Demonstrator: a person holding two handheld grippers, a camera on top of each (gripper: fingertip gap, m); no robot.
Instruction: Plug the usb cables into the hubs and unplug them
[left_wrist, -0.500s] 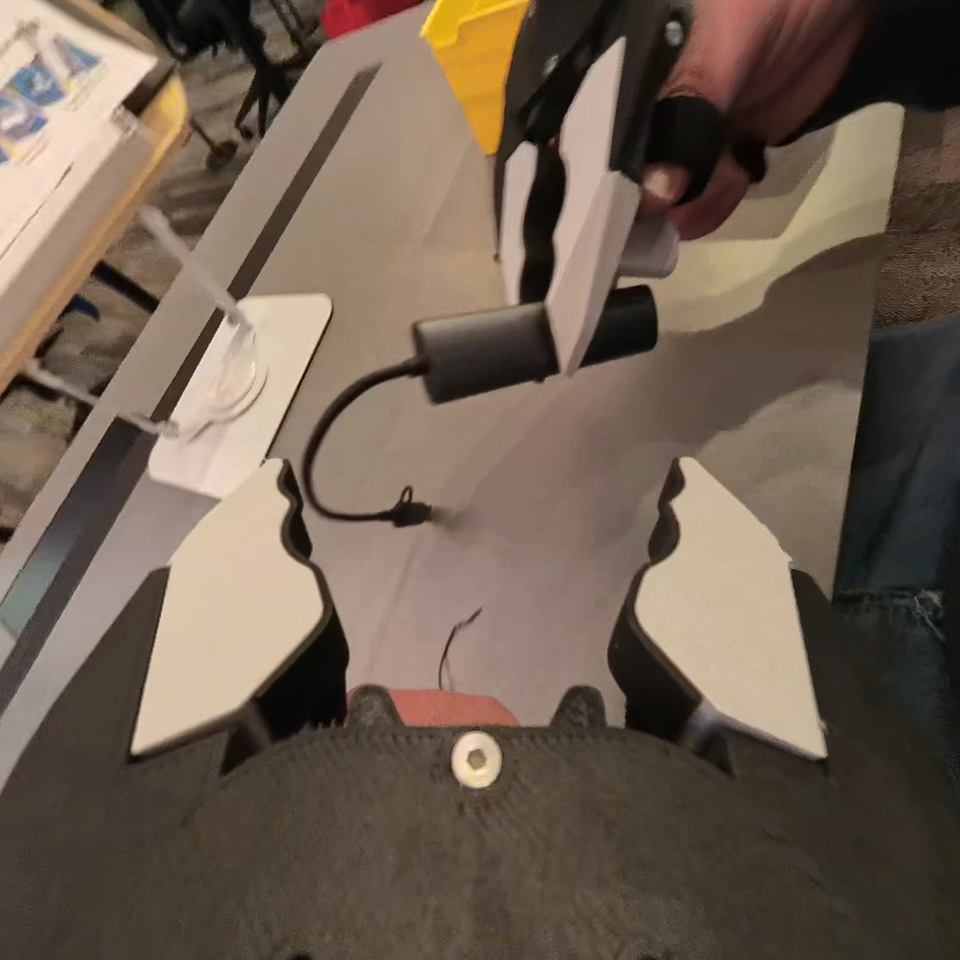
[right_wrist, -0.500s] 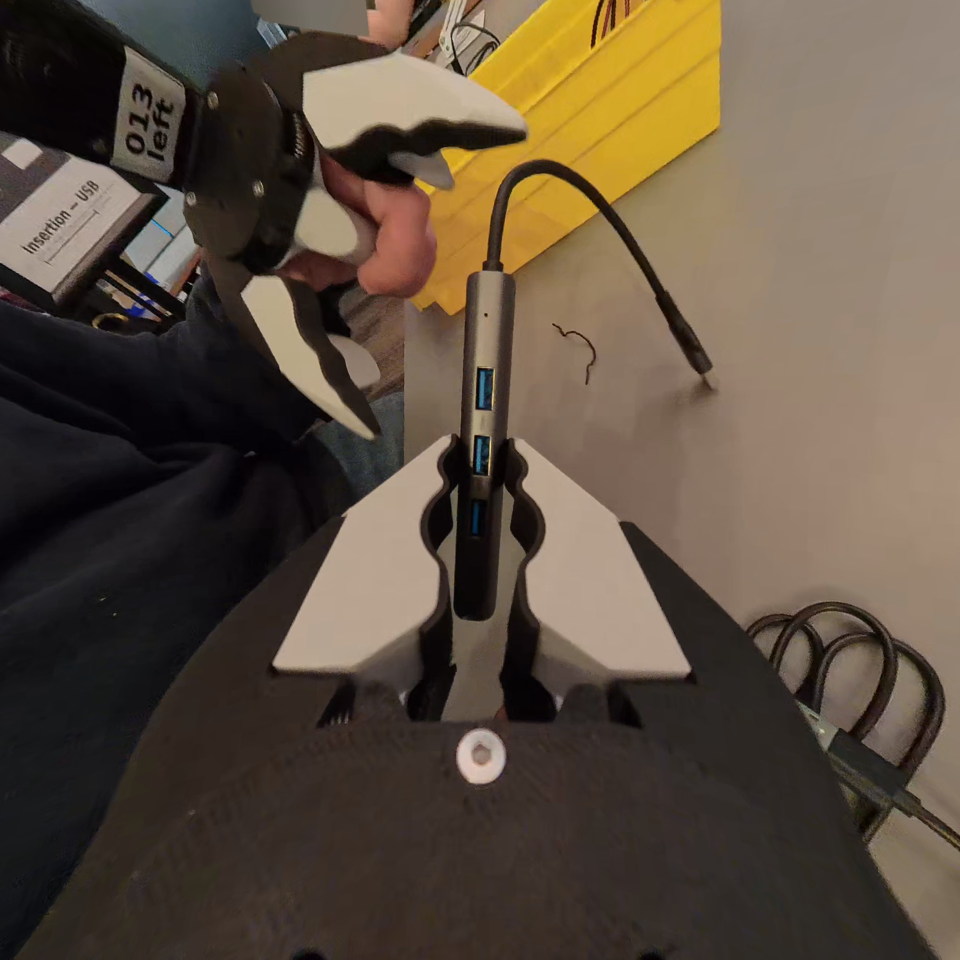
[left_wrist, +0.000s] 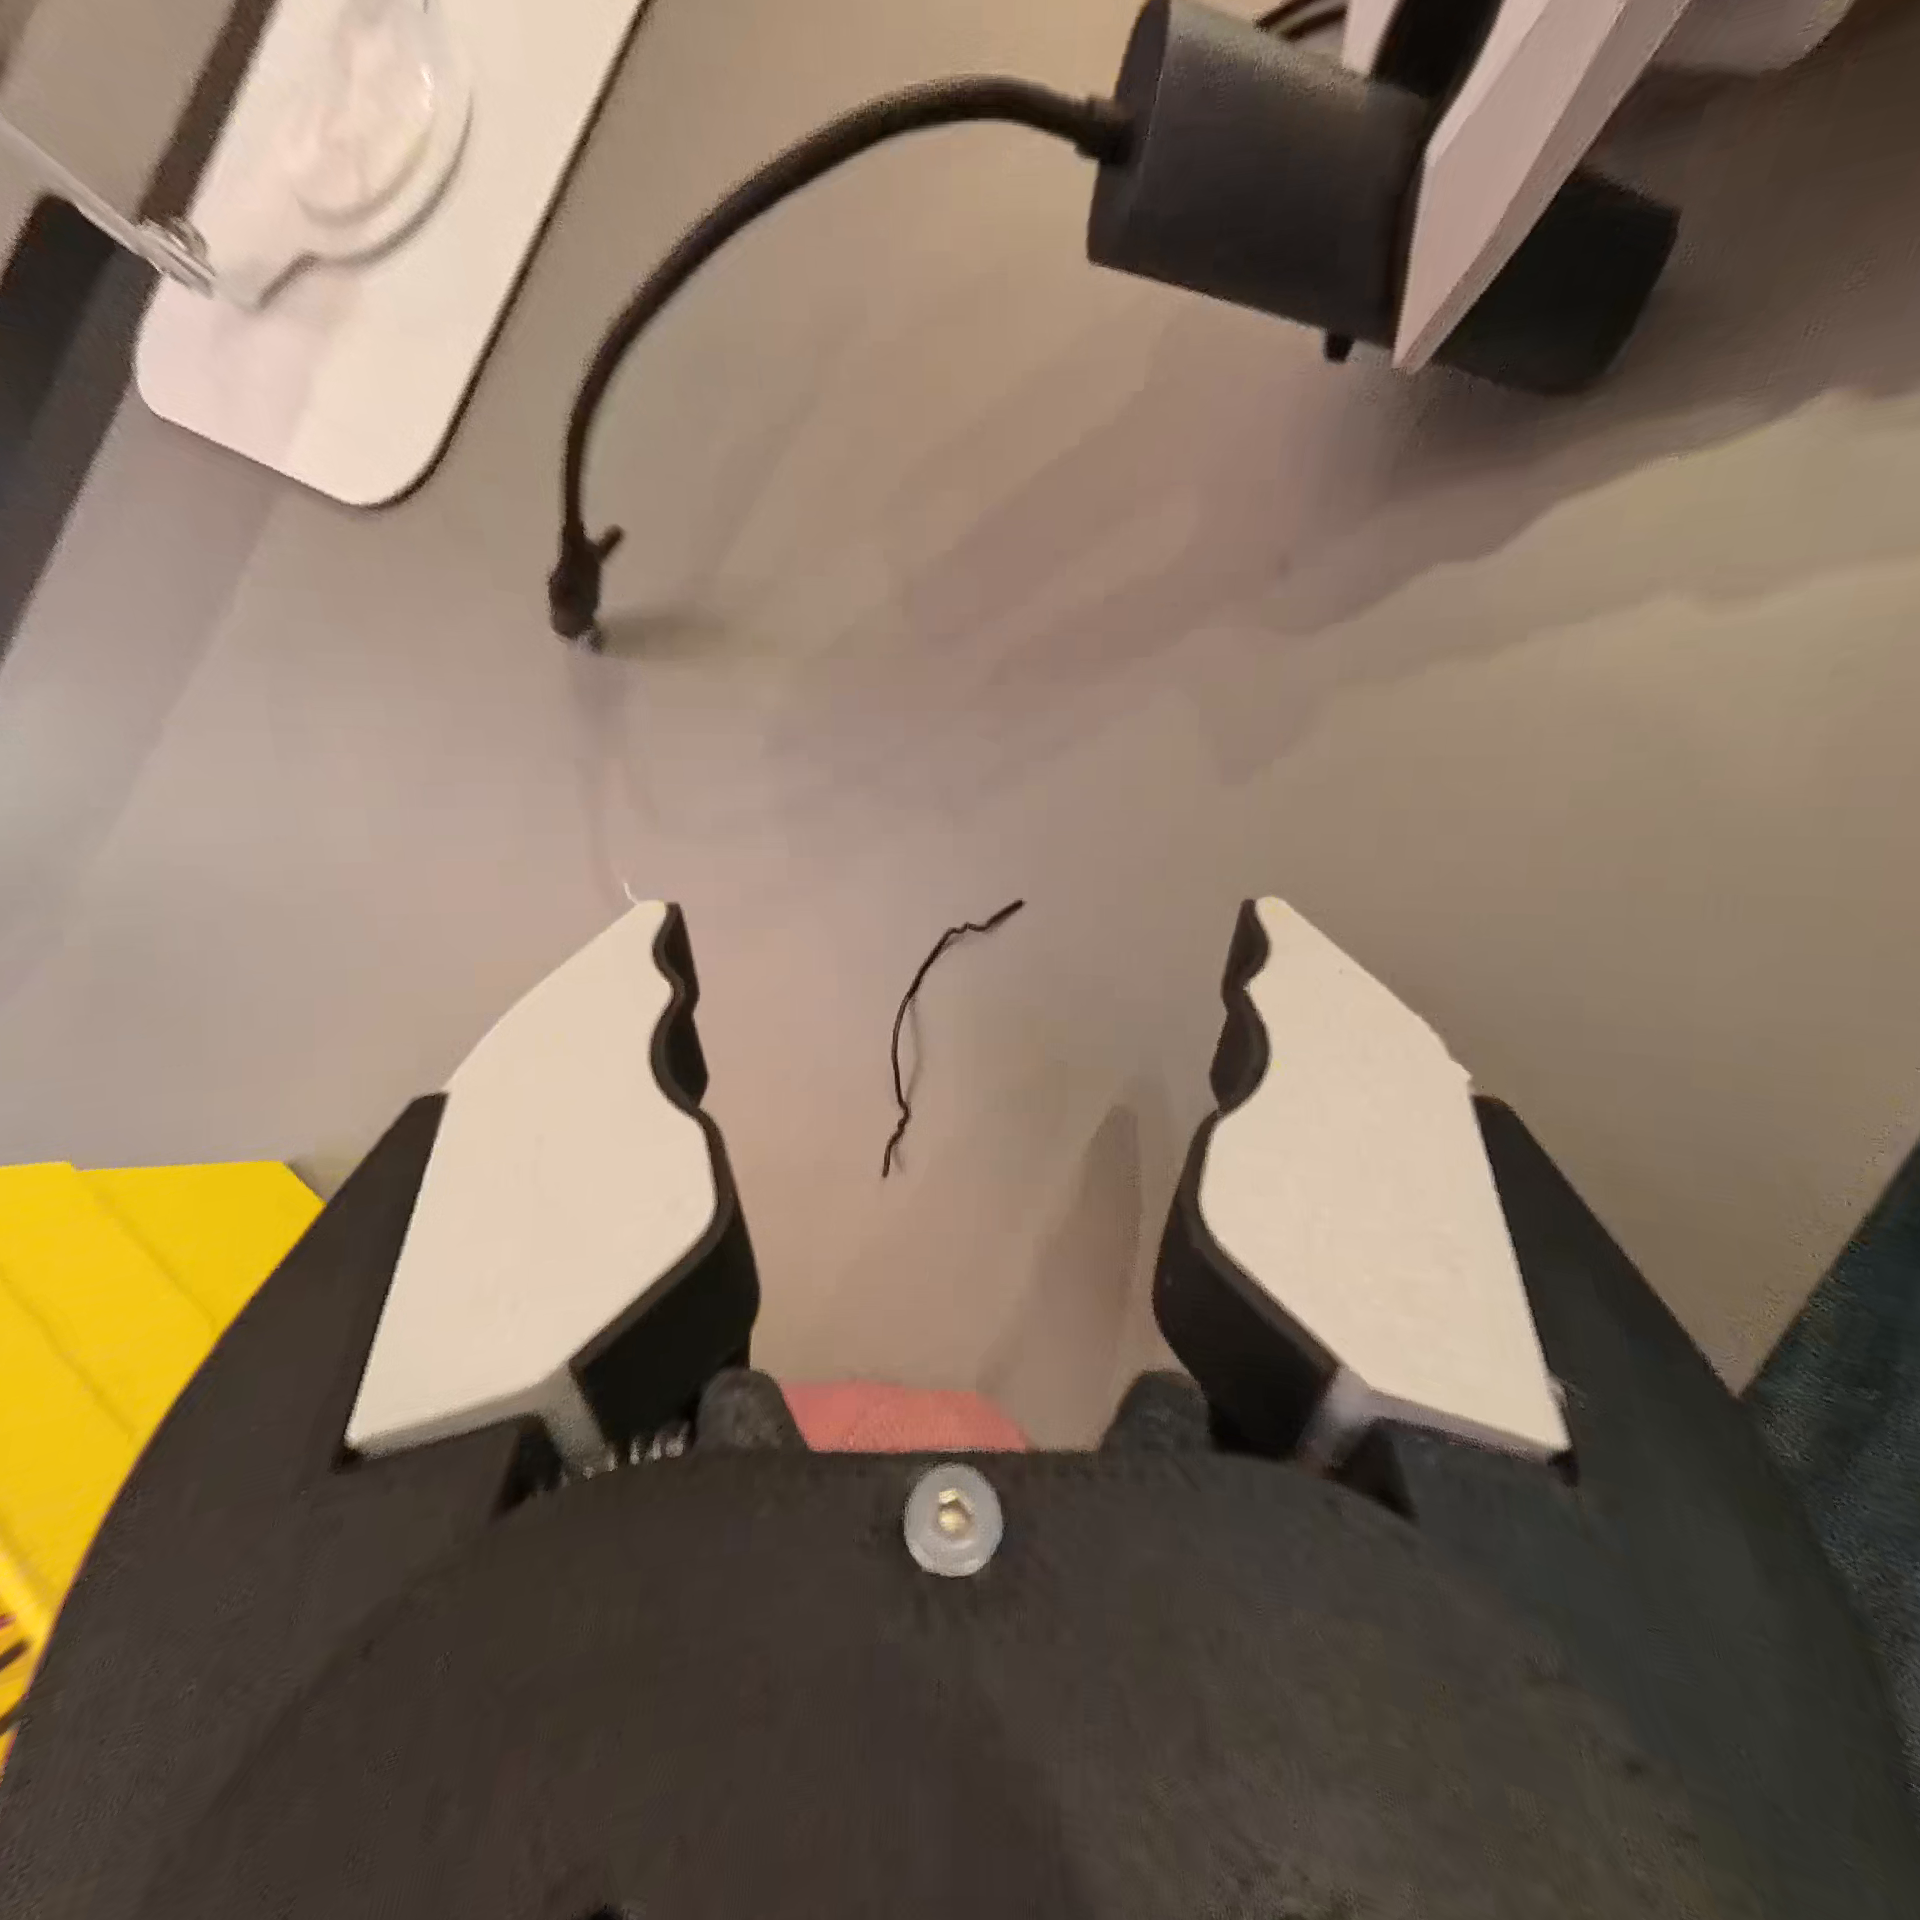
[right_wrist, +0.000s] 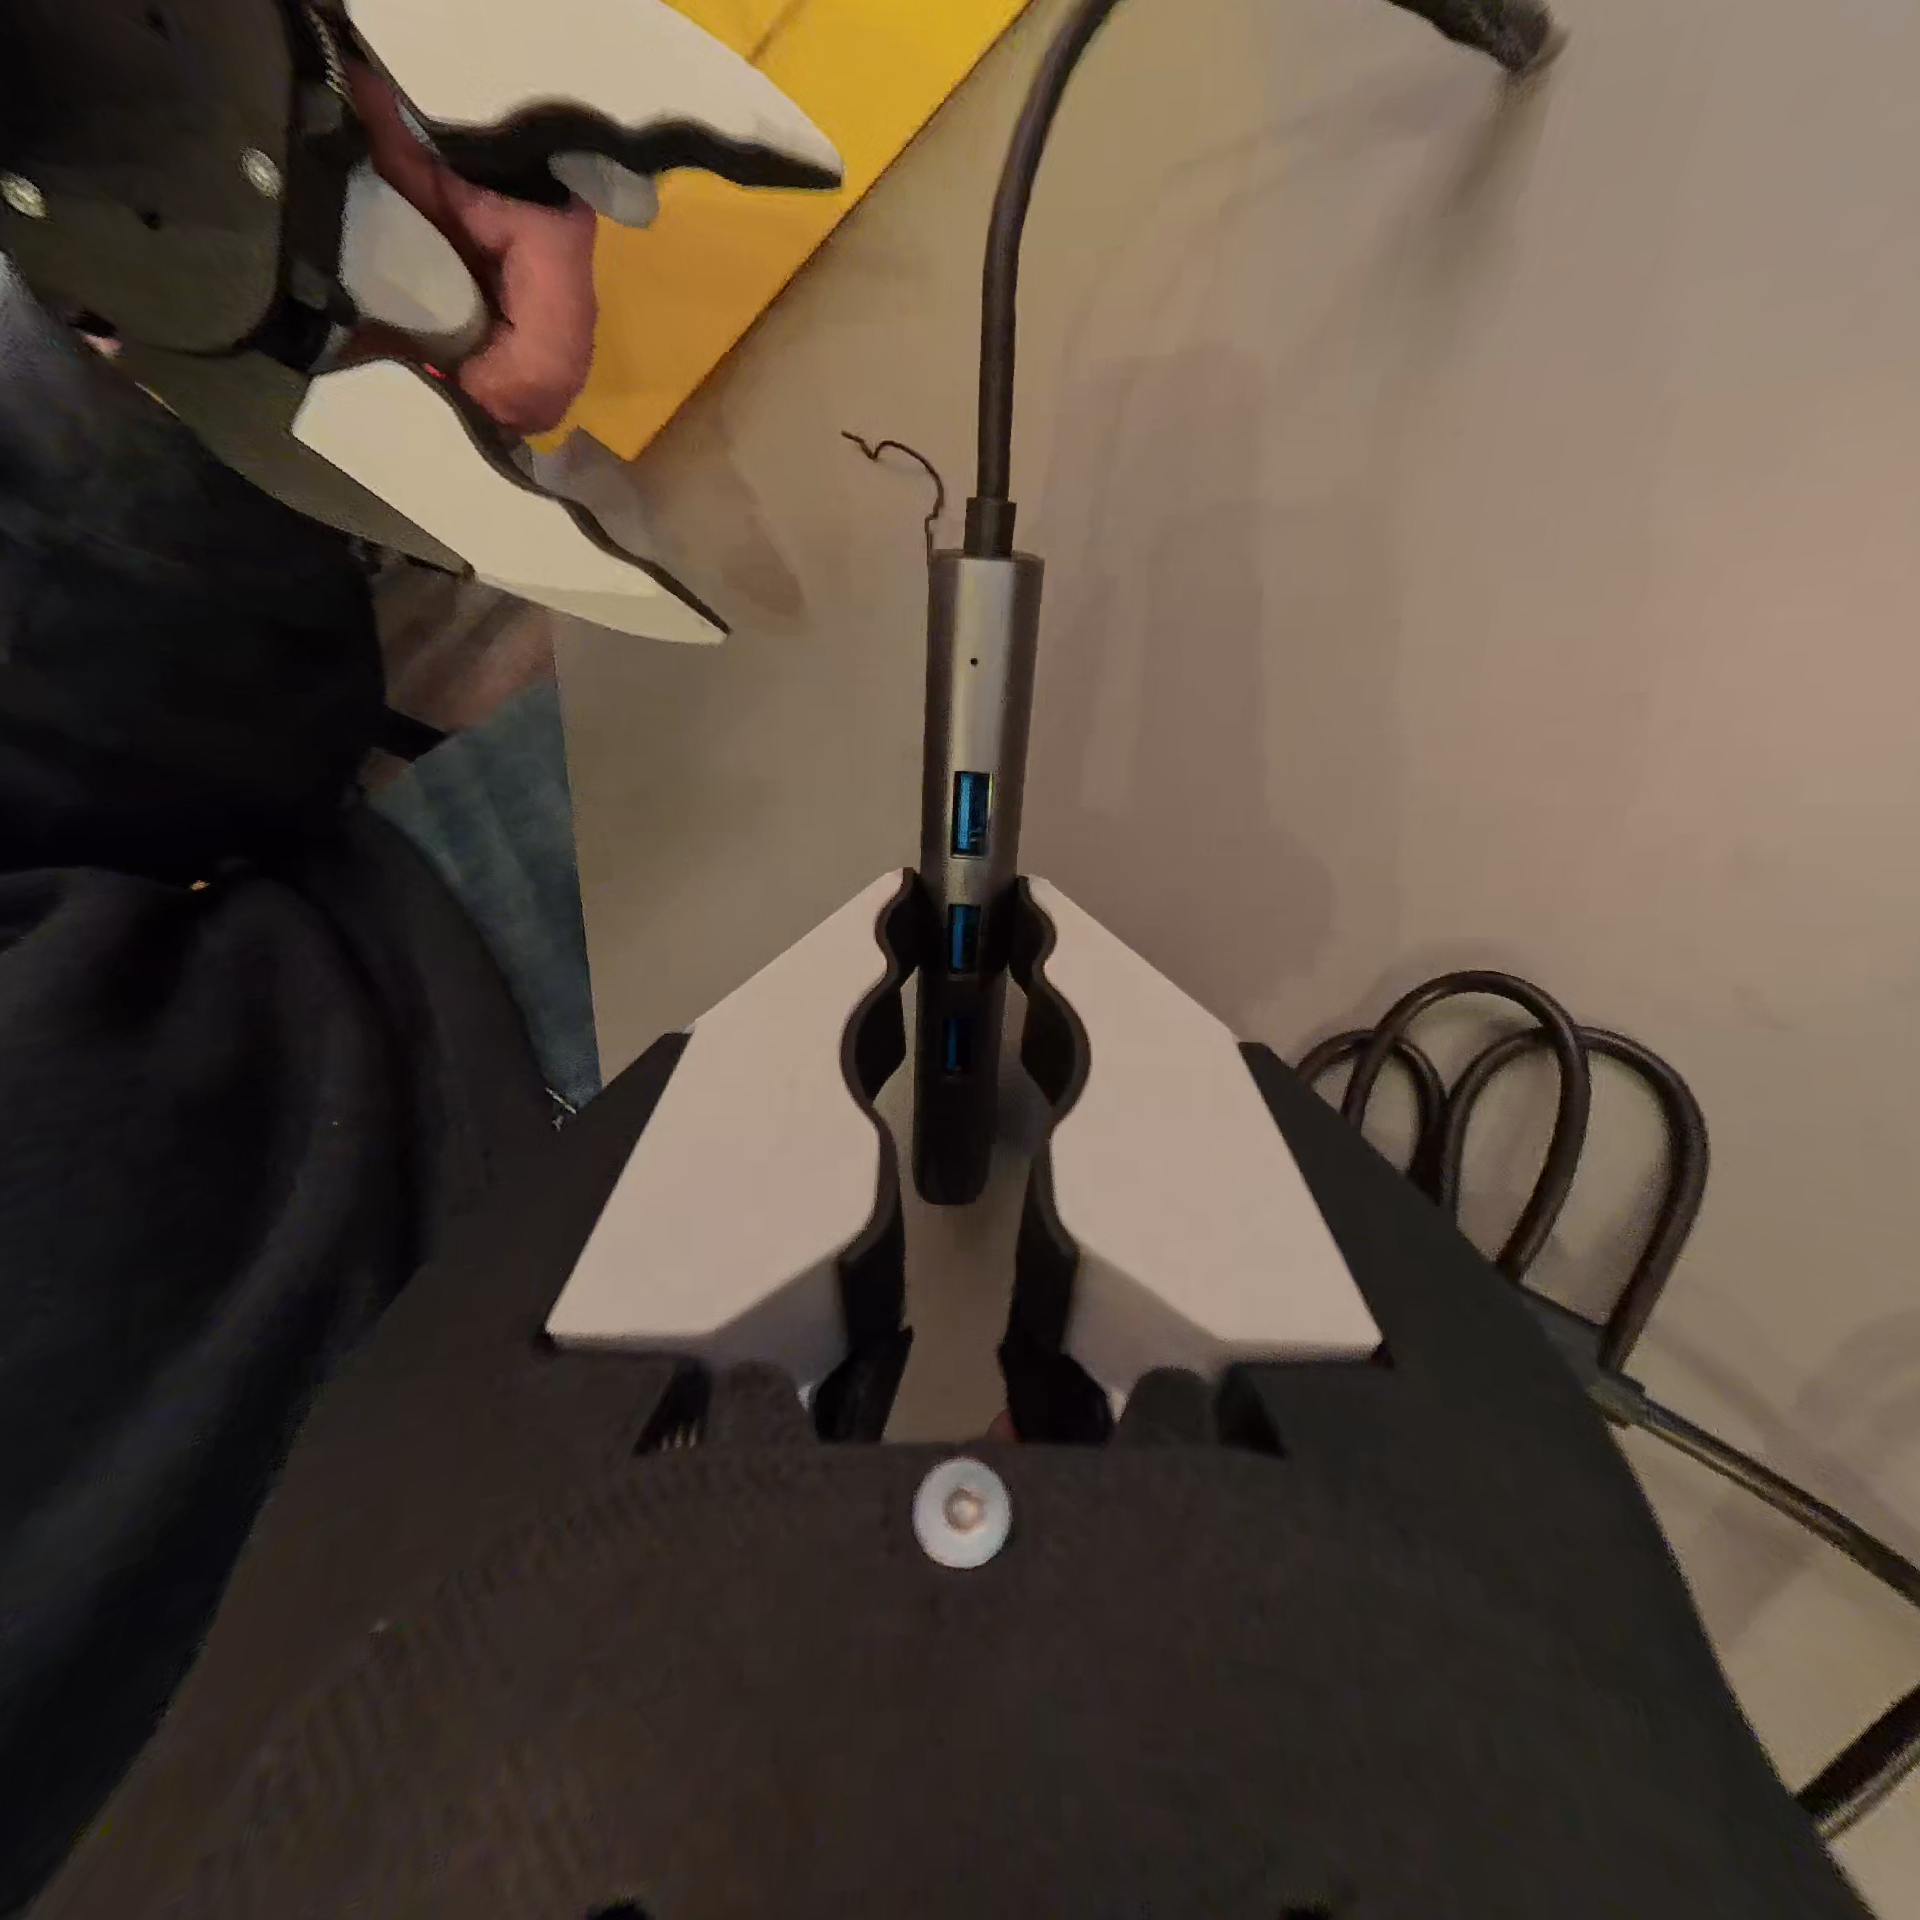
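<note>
Between right gripper (right_wrist: 961, 894) jaws: hub (right_wrist: 971, 831); left gripper (left_wrist: 961, 914) empty.

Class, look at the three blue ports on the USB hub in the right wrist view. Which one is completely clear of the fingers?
The port nearest the hub's cable end. It sits beyond the fingers of the right gripper; the other two lie between them.

Both tools are showing the same build. The left gripper (left_wrist: 956, 997) is having a black textured body, two white fingers (left_wrist: 540, 1195) with wavy black inner edges, and one silver screw (left_wrist: 951, 1519). The right gripper (right_wrist: 961, 904) is looking identical. The person is wearing a dark sleeve (right_wrist: 187, 935).
</note>
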